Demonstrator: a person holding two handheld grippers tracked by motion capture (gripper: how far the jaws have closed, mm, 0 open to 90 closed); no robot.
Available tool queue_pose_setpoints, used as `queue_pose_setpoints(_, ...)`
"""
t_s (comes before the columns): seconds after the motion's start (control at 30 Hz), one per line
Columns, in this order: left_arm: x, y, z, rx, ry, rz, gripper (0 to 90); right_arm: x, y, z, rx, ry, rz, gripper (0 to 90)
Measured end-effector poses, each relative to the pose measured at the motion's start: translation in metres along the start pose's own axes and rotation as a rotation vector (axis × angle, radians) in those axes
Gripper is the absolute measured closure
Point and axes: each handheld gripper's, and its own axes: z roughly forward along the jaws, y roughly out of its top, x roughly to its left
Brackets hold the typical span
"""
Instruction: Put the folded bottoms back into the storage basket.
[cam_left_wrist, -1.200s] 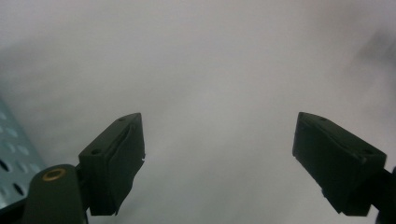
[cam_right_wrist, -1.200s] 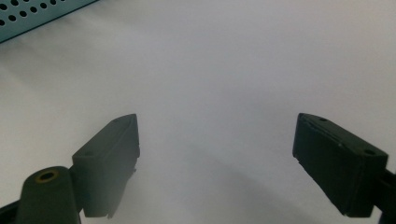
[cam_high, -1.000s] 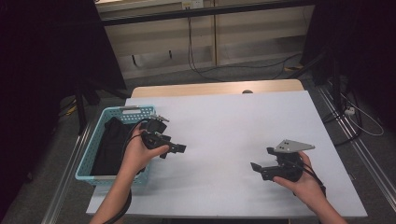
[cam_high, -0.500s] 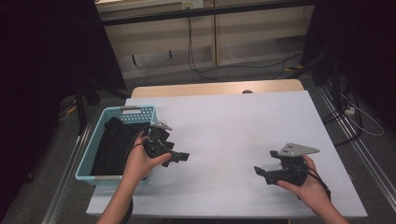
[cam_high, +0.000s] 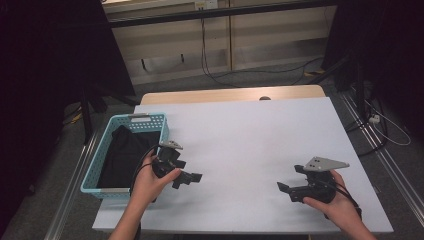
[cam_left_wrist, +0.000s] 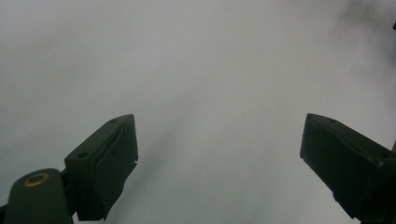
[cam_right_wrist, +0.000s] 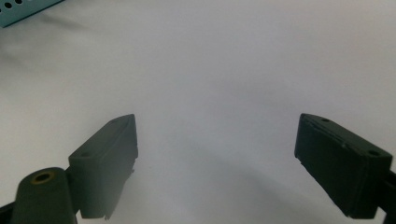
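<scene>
A light blue plastic basket (cam_high: 164, 131) stands at the table's left edge with a black cloth (cam_high: 125, 155) lying in it. My left gripper (cam_high: 189, 180) hovers low over the white tabletop (cam_high: 240, 135) just right of the basket's near corner. Its jaws have just been opening and have nothing between them, as the left gripper view (cam_left_wrist: 219, 154) confirms. My right gripper (cam_high: 289, 179) is held near the front right of the table, pointing left. It is open and has only bare tabletop between its jaws (cam_right_wrist: 217, 154). A corner of the basket (cam_right_wrist: 23, 11) lies far ahead of it.
The table's wooden far edge (cam_high: 230, 95) borders a floor with cables. A metal rail (cam_high: 75, 190) runs along the floor left of the basket. Dark curtains hang at both sides.
My left gripper has drifted from beside the basket's rim toward the near edge and lower over the table. My right gripper has barely shifted.
</scene>
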Motion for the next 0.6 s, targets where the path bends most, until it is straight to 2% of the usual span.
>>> queue_pose_setpoints(0.13, -0.001, -0.005, -0.001, -0.023, -0.008, 0.011, 10.8, -0.003, -0.003, -0.002, -0.01, -0.001, 0.013, 11.9)
queue_pose_setpoints(0.27, -0.001, -0.009, 0.0, -0.015, 0.005, 0.016, 10.6, -0.004, -0.006, -0.001, -0.009, 0.001, 0.017, 11.7)
queue_pose_setpoints(0.5, -0.003, -0.018, 0.002, -0.017, -0.017, 0.031, 10.0, -0.001, -0.007, 0.001, -0.008, 0.007, 0.009, 11.4)
queue_pose_setpoints(0.53, -0.003, -0.02, 0.002, -0.021, -0.038, 0.033, 9.4, 0.001, -0.008, 0.001, -0.007, 0.002, 0.005, 11.2)
queue_pose_setpoints(0.6, -0.003, -0.022, 0.002, -0.023, -0.036, 0.035, 9.2, 0.001, -0.009, 0.001, -0.003, 0.001, -0.003, 11.2)
